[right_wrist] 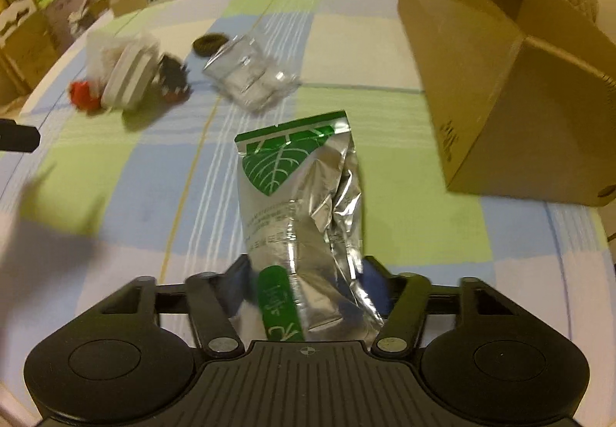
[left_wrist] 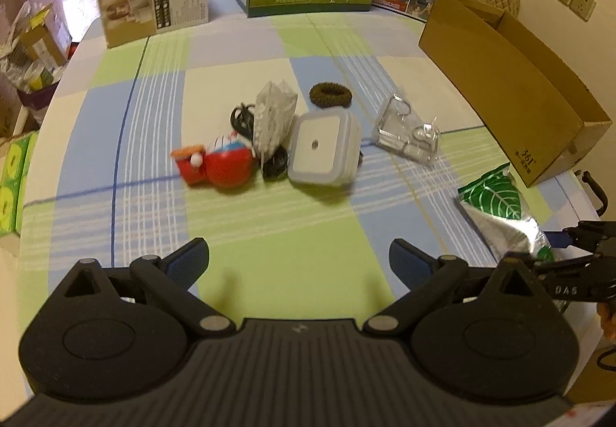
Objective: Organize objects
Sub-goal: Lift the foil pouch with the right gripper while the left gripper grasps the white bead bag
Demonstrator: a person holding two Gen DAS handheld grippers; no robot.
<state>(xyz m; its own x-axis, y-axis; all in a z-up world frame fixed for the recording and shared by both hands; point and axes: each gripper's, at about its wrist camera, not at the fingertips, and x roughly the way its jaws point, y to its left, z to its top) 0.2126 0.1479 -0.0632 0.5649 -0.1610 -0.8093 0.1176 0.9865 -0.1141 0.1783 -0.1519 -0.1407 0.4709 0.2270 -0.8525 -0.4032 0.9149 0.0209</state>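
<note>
A: Foil pouch (right_wrist: 300, 219), green leaf print on silver, sits clamped at its lower end in the right tongs (right_wrist: 308, 296); both pads press its crumpled sides, and the rest of it sticks out toward twelve o'clock over the surface (right_wrist: 127, 188).

B: And the left tongs (left_wrist: 298, 261)?

A: Spread wide, nothing between them, hanging over bare checked cloth at six o'clock of the clutter.

B: What's left out there?

A: In the left view: a red toy (left_wrist: 217, 165) at nine o'clock of the white box (left_wrist: 321, 148), black cable (left_wrist: 242, 117) and a paper packet (left_wrist: 273, 119) between them, a brown hair tie (left_wrist: 331, 94) at twelve, a clear plastic pack (left_wrist: 408, 134) at three. All close together, some touching.

B: So which step?

A: Carrying the pouch, I'd judge. The carton (right_wrist: 500, 88) stands open at two o'clock of the right tongs, well apart from the pile. Whether it holds anything, I can't tell.

B: Next move?

A: Probably swing the pouch up over the near wall, clear the rim, then let go. It's limp foil held at one end, so it may flop or catch the edge. Left tongs could start on the white box meanwhile.
</note>
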